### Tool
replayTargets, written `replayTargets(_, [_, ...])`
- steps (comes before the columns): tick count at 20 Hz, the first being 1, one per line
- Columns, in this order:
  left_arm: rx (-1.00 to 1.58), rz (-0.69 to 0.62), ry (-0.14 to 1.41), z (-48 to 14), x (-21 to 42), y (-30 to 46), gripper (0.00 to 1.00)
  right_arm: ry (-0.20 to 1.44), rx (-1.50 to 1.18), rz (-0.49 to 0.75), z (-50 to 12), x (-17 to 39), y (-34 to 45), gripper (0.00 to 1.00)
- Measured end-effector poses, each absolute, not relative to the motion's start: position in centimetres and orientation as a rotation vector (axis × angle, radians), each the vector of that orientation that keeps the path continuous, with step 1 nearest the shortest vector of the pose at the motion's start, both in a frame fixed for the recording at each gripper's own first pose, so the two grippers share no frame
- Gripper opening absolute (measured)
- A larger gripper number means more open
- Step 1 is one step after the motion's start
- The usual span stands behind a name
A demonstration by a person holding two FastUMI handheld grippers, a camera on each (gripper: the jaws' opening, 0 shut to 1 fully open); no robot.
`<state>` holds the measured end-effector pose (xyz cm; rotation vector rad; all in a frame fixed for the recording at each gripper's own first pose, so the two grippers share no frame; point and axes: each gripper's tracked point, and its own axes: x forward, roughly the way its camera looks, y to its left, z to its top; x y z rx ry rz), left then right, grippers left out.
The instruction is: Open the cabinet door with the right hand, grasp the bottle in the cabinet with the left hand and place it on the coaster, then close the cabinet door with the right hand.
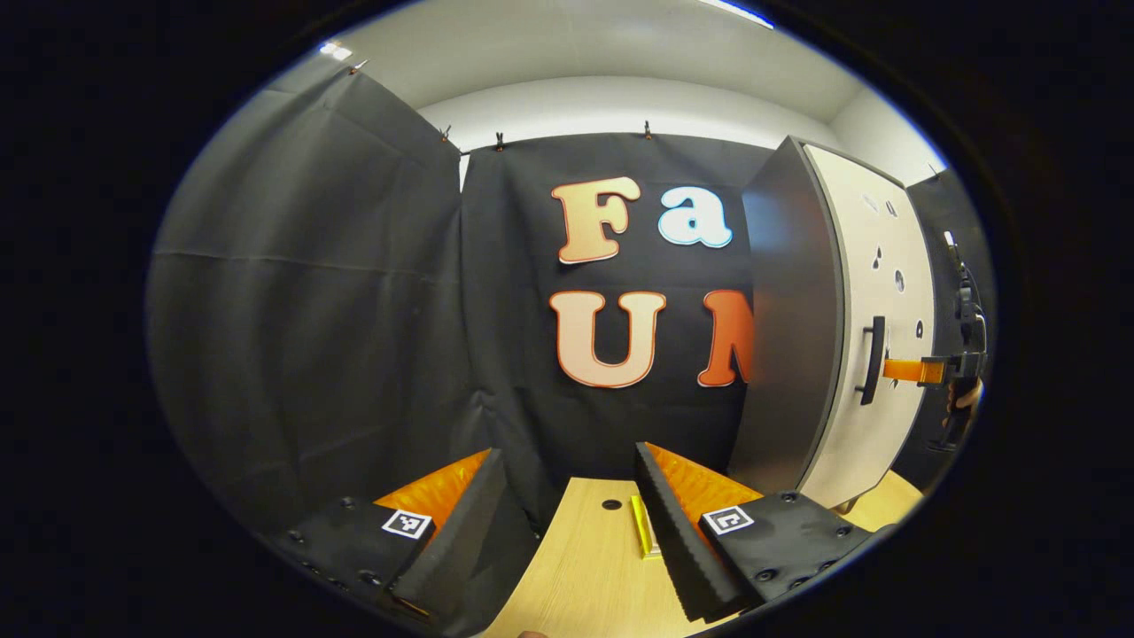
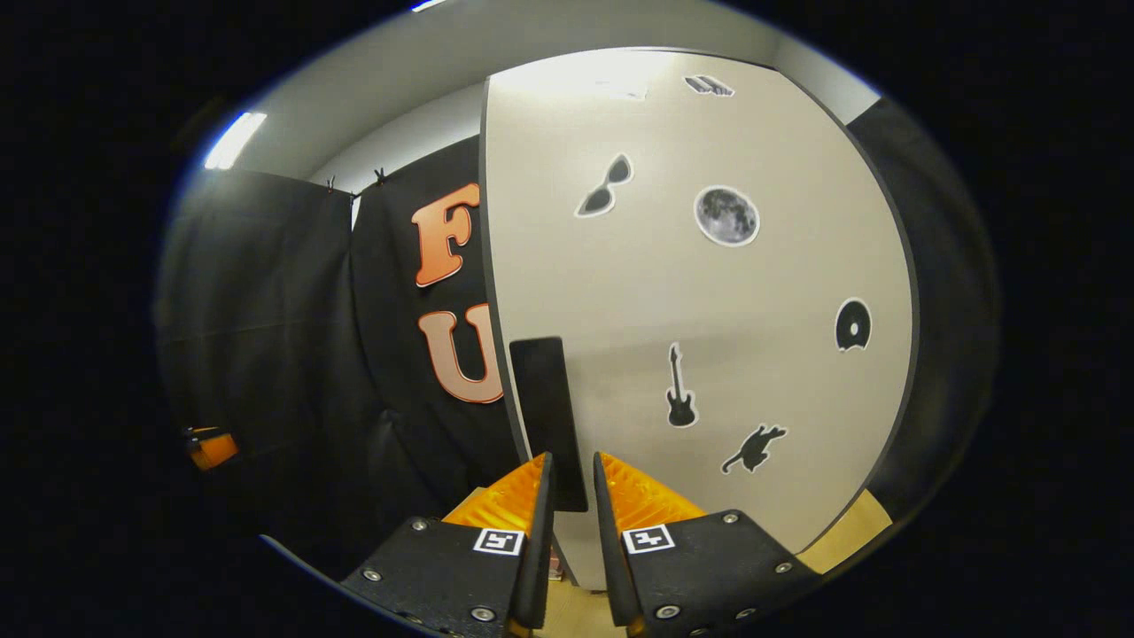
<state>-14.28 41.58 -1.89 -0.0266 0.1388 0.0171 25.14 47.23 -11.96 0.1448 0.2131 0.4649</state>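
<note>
Wooden surface (image 1: 585, 567), cabinet door (image 2: 709, 292) closed. Right tool (image 2: 572, 496) clamped on the door handle (image 2: 549, 421). Left tool (image 1: 567, 505) spread apart, holding nothing.

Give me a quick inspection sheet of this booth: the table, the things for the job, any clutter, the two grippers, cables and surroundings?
Surface: light wooden table, with a small dark hole in it.
Job's things: cabinet stands on the table; its pale door looks shut, decorated with stickers; dark vertical handle. Bottle and coaster: nothing seen. A yellow item lies flat on the table; what it is, cannot tell.
Clutter: nothing seen.
Grippers: left gripper open, empty, above the table. Right gripper narrowly parted at the handle; whether it presses it, cannot tell.
Cables: nothing seen.
Surroundings: black cloth walls, white ceiling with lights.
</note>
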Motion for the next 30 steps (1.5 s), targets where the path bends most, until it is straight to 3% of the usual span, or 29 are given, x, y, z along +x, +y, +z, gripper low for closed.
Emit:
replayTargets(3, [-0.042, -0.005, 0.114, 0.0, -13.4, 41.1, 0.95, 0.179, 0.103, 0.433, -10.6, 25.3, 45.2, 0.33])
replayTargets(13, [-0.034, -0.054, -0.013, 9.2, -12.4, 39.0, 0.95, 0.075, -0.003, 0.295, -6.2, 24.4, 39.0, 0.92])
replayTargets(30, [-0.095, -0.164, -0.058, 14.2, -13.3, 38.4, 0.95, 0.015, -0.033, 0.16, -3.5, 21.7, 35.3, 0.93])
